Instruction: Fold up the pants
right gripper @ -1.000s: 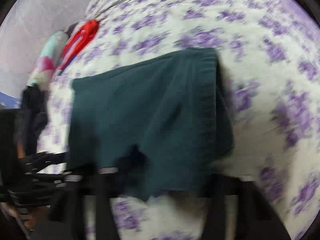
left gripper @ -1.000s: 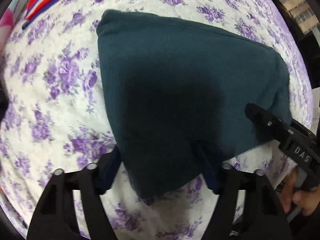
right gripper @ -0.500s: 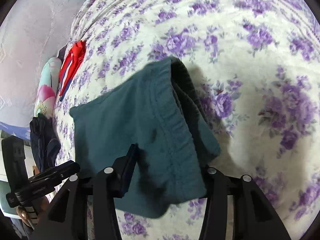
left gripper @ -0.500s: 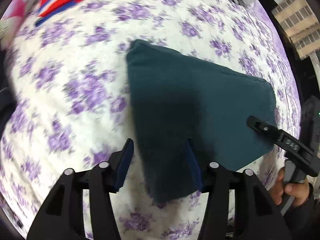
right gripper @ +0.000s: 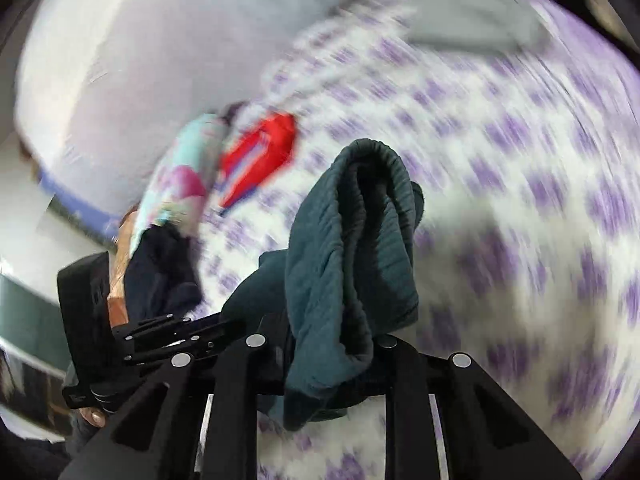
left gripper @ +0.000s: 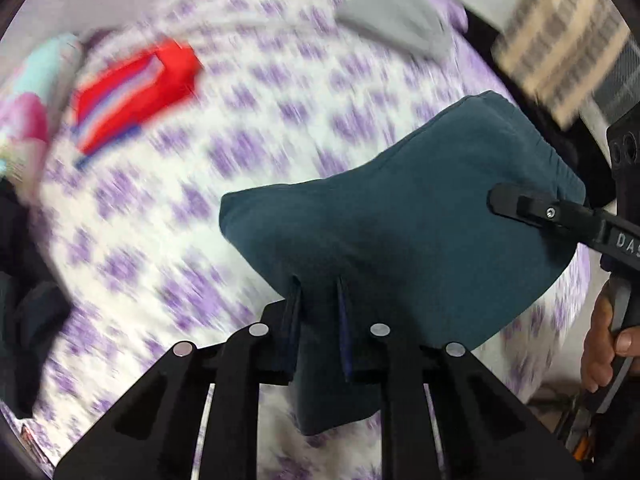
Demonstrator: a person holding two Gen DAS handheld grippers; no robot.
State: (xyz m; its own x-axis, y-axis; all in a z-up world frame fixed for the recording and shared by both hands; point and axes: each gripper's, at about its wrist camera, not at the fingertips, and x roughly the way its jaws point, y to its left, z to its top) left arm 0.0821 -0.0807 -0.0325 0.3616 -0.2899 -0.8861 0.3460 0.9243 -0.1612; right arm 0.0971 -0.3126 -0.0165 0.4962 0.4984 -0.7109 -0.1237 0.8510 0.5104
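Both wrist views look closely over the flowered bed [left gripper: 168, 216], sharing the pants [left gripper: 400, 216].

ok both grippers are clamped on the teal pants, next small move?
Probably carry the folded pants toward the red garment and lower them. The left hand-held gripper and right hand-held gripper both pinch the bundle, which appears lifted off the floral bedsheet.

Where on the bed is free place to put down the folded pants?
Bare sheet lies between the red garment, the grey cloth and the pants. The left edge is crowded: pastel bundle, dark clothes.
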